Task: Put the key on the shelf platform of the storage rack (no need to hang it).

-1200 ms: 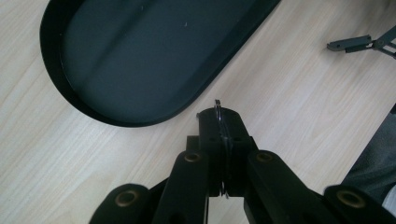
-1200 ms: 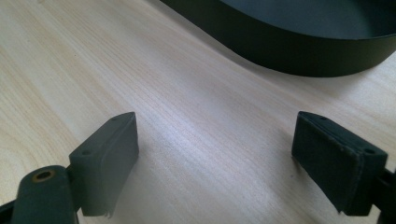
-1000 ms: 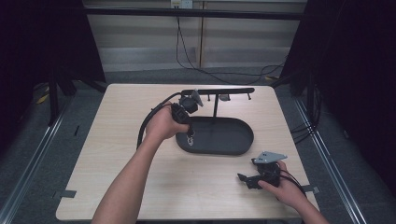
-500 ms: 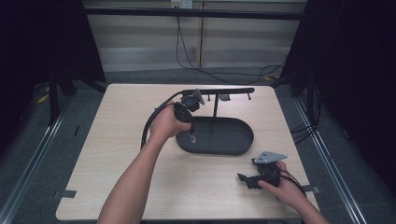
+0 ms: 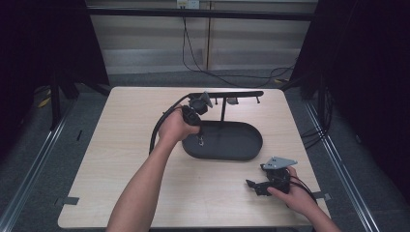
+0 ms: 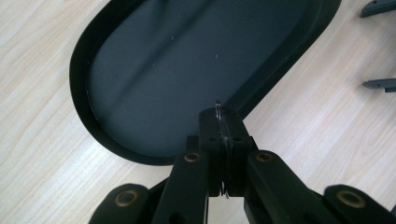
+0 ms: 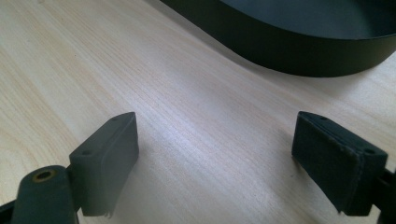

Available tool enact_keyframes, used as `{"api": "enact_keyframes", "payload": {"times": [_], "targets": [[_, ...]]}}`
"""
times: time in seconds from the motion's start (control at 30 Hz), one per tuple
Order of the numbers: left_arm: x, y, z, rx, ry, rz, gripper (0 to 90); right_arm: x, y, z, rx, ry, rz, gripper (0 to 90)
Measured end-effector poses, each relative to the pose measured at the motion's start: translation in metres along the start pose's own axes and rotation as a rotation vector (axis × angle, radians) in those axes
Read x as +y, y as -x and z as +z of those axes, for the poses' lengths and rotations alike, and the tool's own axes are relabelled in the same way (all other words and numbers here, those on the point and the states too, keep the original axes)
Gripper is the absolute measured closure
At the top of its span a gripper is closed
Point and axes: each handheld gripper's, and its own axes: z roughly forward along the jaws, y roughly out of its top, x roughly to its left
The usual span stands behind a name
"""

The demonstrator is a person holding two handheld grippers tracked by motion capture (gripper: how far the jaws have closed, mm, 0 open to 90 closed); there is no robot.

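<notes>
A pale wooden table [image 5: 121, 159] takes up the middle of the high view. Near its centre sits a black oval tray [image 5: 232, 142], with a thin black stand [image 5: 225, 96] rising at its far edge and carrying a bar across the top. In the left gripper view the tray [image 6: 154, 70] fills the upper half of the frame, and in the right gripper view its wall [image 7: 289, 51] crosses the upper right.

The left gripper [image 5: 194, 110] hangs above the tray's left end, just left of centre in the high view. Its jaws are pressed tight together on a thin wire ring [image 6: 219, 122], seen at the lower middle of the left gripper view; the ring's tip pokes out over the tray's near rim.

The right gripper [image 5: 261, 185] lies low on the table at the lower right of the high view, well apart from the tray. Its jaws stand wide apart with bare wood between them, and they hold nothing.
</notes>
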Motion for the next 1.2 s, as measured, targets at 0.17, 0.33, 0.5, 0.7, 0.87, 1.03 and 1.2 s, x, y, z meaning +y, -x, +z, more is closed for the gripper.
{"api": "enact_keyframes", "payload": {"times": [0.17, 0.33, 0.5, 0.7, 0.87, 1.03, 1.2], "targets": [[0.002, -0.001, 0.004, 0.004, -0.006, 0.005, 88.9, 0.0, 0.0, 0.0, 0.002, 0.0, -0.001, 14.2], [0.004, -0.002, 0.009, 0.006, -0.006, 0.007, 88.9, 0.0, 0.0, 0.0, 0.003, 0.001, -0.005, 14.3], [0.005, -0.002, 0.016, 0.017, -0.013, 0.007, 88.8, 0.0, 0.0, 0.0, 0.004, 0.0, -0.002, 14.2], [0.007, 0.0, 0.017, 0.022, 0.0, 0.007, 88.8, 0.0, 0.0, 0.0, 0.004, 0.001, -0.004, 14.2], [0.007, -0.001, 0.02, 0.026, 0.006, 0.0, 88.8, 0.0, 0.0, 0.0, 0.004, 0.001, -0.004, 14.2], [0.007, -0.003, 0.022, 0.024, 0.012, -0.007, 88.8, 0.0, 0.0, 0.0, 0.004, 0.002, -0.005, 14.2], [0.007, -0.004, 0.026, 0.027, 0.014, -0.002, 88.8, 0.0, 0.0, 0.0, 0.004, 0.002, -0.006, 14.2]]}}
